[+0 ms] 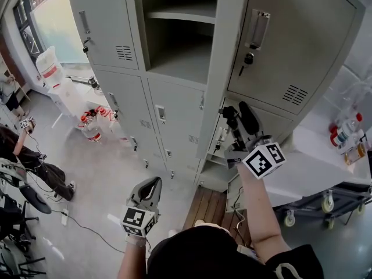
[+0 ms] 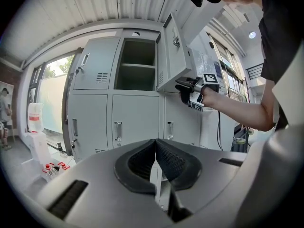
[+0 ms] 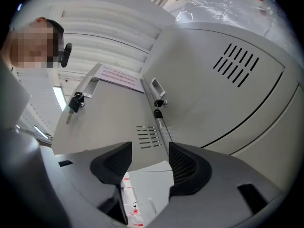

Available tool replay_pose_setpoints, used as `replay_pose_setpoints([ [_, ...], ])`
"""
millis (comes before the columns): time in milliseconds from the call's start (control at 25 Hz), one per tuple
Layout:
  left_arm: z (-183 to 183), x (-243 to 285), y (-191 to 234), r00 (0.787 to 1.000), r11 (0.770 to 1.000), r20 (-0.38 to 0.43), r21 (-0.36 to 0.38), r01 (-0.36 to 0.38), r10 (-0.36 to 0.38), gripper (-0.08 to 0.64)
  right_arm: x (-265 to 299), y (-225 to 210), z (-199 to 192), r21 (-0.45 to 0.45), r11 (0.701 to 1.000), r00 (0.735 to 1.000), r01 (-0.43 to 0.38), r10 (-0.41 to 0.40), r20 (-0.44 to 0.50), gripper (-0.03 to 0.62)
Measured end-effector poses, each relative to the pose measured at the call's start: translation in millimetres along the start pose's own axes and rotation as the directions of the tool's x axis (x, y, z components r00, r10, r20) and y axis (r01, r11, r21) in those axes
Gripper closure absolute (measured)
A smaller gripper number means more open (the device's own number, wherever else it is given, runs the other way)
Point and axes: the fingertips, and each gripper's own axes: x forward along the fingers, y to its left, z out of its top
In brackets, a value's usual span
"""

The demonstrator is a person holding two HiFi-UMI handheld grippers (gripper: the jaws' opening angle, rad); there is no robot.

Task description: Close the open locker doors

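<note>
I am working on the upper locker door (image 1: 296,45), which is swinging wide out to the right of its open compartment (image 1: 180,34), vents and dangling key (image 1: 247,60) facing me. It is standing well off the frame, so that shelf is fully exposed and the door needs a push back to the left. Below it, a second door (image 3: 228,108) is also hanging open, judging from the right gripper view, where its lock edge is running up just above my jaws.

I am holding the right tool (image 1: 240,118) under the upper door, up against the edge of that lower opening. Its jaws are standing wide apart and pinching nothing; only door panels and a strip of floor are showing between the pads. I think keeping them spread makes sense here, since a door wants a flat shove more than a pinch.

I am letting the left tool (image 1: 152,185) hang low over the floor, well away from the lockers, jaws pressed together with nothing in them. It is out of the swing path and free to help later.

Further out, the remaining doors of the bank are looking shut, and the white desk (image 1: 308,167) with bottles (image 1: 346,133) is sitting to the right, close behind the open doors.
</note>
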Motion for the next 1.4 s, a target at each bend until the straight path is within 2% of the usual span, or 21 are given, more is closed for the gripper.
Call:
replay_pose_setpoints([
  [200,-1.9,-5.7,0.2,1.0,1.0,0.001,-0.017,0.012,-0.012,0.54,-10.7,29.4,-2.0,0.044,0.998,0.999,-0.045,0.045,0.003,0.347],
  [360,-4.9,-15.2,2.2,1.0,0.999,0.003,-0.019,0.03,-0.03,0.54,-21.9,53.7,-1.4,0.051,0.996,0.997,-0.077,0.077,0.009,0.379],
  [1040,-29.8,-56.0,17.7,0.991,0.99,0.024,-0.053,0.13,-0.129,0.54,-54.7,143.5,-6.6,0.016,0.989,0.989,-0.145,0.144,0.032,0.388],
  [1240,-33.5,-67.3,23.4,0.991,0.99,0.029,-0.054,0.13,-0.129,0.54,-48.1,157.5,-16.3,0.011,0.988,0.988,-0.155,0.155,0.01,0.388],
  [1400,-35.1,-73.8,37.5,0.995,0.993,0.032,-0.074,0.094,-0.092,0.54,-34.9,163.8,-22.7,0.015,0.986,0.986,-0.167,0.167,0.002,0.391],
])
